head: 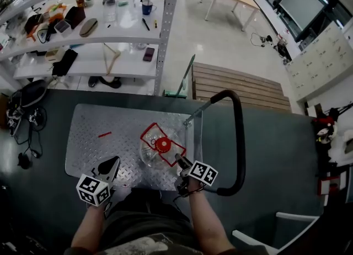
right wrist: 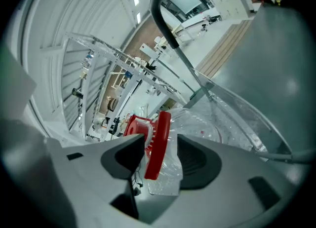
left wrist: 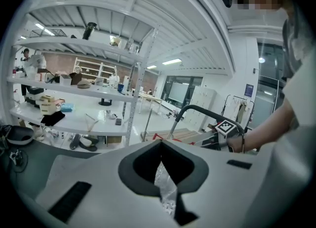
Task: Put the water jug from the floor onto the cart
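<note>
The clear water jug (head: 150, 154) with its red cap (head: 163, 144) stands upright on the cart's steel deck (head: 99, 121), near the deck's right end. My right gripper (head: 180, 159) is at the jug's near right side. In the right gripper view its jaws stand open (right wrist: 161, 142) around the jug's red carrying handle (right wrist: 159, 145), with a gap beside the handle; the clear jug body (right wrist: 207, 128) lies just beyond. My left gripper (head: 112, 164) hovers over the deck's near edge, left of the jug, shut (left wrist: 161, 145) and empty.
The cart's black push handle (head: 240, 138) arches to the right of the jug. A small red piece (head: 105, 134) lies on the deck's left half. White shelves (head: 110, 27) with tools stand beyond the cart, and a wooden pallet (head: 242, 85) lies at the back right.
</note>
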Tool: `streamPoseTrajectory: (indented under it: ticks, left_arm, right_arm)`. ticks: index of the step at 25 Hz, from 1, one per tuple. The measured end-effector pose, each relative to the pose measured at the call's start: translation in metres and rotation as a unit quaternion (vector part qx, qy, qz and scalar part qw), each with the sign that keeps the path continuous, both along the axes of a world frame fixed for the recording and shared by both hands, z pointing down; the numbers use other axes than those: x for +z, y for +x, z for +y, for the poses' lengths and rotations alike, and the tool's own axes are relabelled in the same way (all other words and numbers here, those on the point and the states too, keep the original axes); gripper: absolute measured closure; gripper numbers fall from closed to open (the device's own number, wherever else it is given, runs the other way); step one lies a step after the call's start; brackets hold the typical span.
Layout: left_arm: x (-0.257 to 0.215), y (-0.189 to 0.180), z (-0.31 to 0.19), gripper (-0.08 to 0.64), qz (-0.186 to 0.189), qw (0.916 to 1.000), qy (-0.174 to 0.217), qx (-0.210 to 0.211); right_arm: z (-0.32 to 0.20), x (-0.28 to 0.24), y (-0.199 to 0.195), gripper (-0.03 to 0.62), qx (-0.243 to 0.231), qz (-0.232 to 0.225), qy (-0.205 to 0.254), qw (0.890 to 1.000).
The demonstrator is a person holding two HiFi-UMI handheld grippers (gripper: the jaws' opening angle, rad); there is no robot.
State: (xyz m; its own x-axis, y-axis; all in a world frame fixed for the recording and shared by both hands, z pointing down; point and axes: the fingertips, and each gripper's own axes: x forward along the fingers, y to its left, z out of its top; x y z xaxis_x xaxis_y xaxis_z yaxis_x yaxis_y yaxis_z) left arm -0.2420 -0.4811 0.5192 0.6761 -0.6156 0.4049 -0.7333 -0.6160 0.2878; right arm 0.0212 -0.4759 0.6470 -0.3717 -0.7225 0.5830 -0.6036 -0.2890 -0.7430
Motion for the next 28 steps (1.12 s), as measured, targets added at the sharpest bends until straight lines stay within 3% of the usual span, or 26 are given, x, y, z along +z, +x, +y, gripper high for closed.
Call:
streamPoseTrajectory:
  ticks: [5,10,15,18,22,28]
  left_arm:
    - [-0.006,0.015,0.016,0.552,0.007,0.9998,0.018,-0.007]
    - [-0.018,0.035,0.035,0.552,0.026,0.999,0.032,-0.015]
    - [-0.029,0.045,0.049,0.552,0.026,0.9987,0.042,-0.014]
    - [-0.033,0.047,0.055,0.552,0.024,0.9985,0.047,-0.017]
    - [-0.042,0.041,0.061,0.552,0.027,0.9978,0.056,-0.024]
    - [-0.046,0.017,0.097,0.552,0.034,0.9964,0.062,-0.045]
  right_arm:
    - [0.023,-0.02,0.013,0.411,-0.032,0.039,0.031,0.998]
    - [0.034,-0.062,0.018,0.413,-0.068,0.071,0.102,0.99]
    - [0.029,-0.103,0.015,0.484,-0.092,0.12,0.169,0.974]
    - [0.024,-0.12,0.007,0.601,-0.111,0.145,0.201,0.962]
    - [0.02,-0.135,-0.013,0.601,-0.118,0.15,0.231,0.954]
    - [0.046,-0.146,-0.056,0.603,-0.165,0.172,0.259,0.936]
